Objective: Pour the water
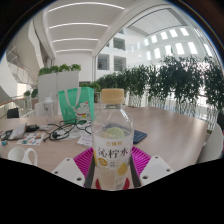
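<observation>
A clear plastic bottle (pixel 112 135) with a pale yellow cap and a white label showing lemon slices stands upright between my fingers. My gripper (pixel 112 162) is shut on the bottle: the pink pads (pixel 84 160) press against its lower body on both sides. The bottle is held above a light wooden table (pixel 170 135). A white cup (pixel 24 155) sits on the table to the left of the fingers.
A teal bag (pixel 75 102), cables and small items (pixel 55 130) lie on the table to the left, beyond the cup. A dark flat object (pixel 139 137) lies behind the bottle. A row of green plants (pixel 165 80) lines the table's far side.
</observation>
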The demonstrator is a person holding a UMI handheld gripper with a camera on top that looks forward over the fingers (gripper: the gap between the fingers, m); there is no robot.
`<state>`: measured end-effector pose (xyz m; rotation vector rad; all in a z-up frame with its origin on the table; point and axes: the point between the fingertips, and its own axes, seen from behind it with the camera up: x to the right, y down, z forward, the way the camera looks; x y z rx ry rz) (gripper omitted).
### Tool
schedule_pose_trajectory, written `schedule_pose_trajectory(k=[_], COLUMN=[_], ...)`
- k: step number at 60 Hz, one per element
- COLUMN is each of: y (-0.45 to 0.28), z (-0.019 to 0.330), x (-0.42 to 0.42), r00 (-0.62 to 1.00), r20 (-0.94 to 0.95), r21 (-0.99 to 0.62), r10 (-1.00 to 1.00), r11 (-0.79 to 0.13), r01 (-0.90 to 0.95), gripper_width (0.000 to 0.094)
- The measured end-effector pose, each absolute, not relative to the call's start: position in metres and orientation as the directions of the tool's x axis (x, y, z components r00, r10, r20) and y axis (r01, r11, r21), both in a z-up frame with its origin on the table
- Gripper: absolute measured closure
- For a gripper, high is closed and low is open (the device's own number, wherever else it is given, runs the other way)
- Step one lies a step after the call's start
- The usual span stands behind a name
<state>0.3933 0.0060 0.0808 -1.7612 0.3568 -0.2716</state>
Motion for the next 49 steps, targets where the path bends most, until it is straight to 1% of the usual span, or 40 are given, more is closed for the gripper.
schedule_pose_trajectory(k=[3, 8, 10, 13, 14, 15, 19, 20, 27, 28, 29, 42, 49], y=[0.009, -0.004, -0.013, -0.029, -0.038, -0.048, -0.070, -0.080, -0.131, -0.138, -0.145, -0.224, -0.260], z=[0.073, 0.082, 0.085, 0.089, 0.099, 0.100, 0.107, 0.111, 0.136, 0.138, 0.142, 0.194, 0.213], x=[0.394, 0.386, 0.383, 0.379, 0.373, 0.366, 0.354, 0.351, 0.313, 0.307, 0.300, 0.216, 0.173], r00=[0.923, 0.930, 0.931, 0.930, 0.930, 0.929, 0.924, 0.922, 0.914, 0.913, 0.913, 0.917, 0.914], r20=[-0.023, -0.026, -0.021, -0.016, -0.018, -0.023, -0.042, -0.046, -0.059, -0.058, -0.058, -0.038, -0.071], r21=[-0.966, -0.964, -0.962, -0.958, -0.956, -0.954, -0.946, -0.944, -0.937, -0.935, -0.934, -0.928, -0.916], r10=[-0.384, -0.368, -0.364, -0.367, -0.368, -0.370, -0.381, -0.385, -0.401, -0.403, -0.404, -0.396, -0.399], r11=[-0.228, -0.237, -0.247, -0.261, -0.265, -0.270, -0.282, -0.286, -0.294, -0.298, -0.301, -0.326, -0.335], r01=[-0.119, -0.121, -0.118, -0.119, -0.123, -0.131, -0.160, -0.167, -0.190, -0.191, -0.192, -0.180, -0.218], gripper_width=[0.0312, 0.0133, 0.0099, 0.0104, 0.0108, 0.0110, 0.0097, 0.0109, 0.0107, 0.0095, 0.0106, 0.0108, 0.0109])
